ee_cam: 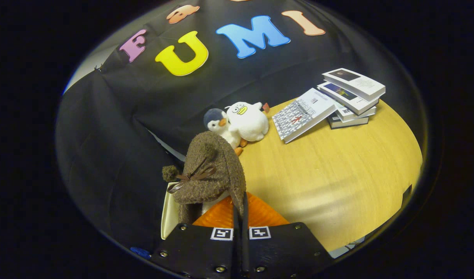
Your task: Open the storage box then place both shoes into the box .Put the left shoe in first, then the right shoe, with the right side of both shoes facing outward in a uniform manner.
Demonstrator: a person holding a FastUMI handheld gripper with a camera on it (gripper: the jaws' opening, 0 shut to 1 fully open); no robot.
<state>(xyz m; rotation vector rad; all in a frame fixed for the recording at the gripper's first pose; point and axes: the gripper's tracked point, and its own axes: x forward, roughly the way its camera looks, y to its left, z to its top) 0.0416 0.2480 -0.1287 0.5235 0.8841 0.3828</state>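
Note:
A brown fuzzy shoe (211, 170) with a thin bow and a pom-pom hangs upright just ahead of my fingers. My gripper (240, 203) is shut on the shoe's rim, the two fingers almost together with only the thin edge between them. Right under the shoe lies the storage box, showing a ribbed orange panel (260, 215) and a cream wall (168, 215) on the left. The shoe's lower part hides much of the box. I cannot tell whether this is the left or the right shoe.
The round wooden table (330, 174) spreads beyond and to the right of the fingers. Two plush toys, a penguin (217, 124) and a white duck (248, 121), sit at its far edge. A leaning book (303, 114) and a stack of books (351, 97) lie further right.

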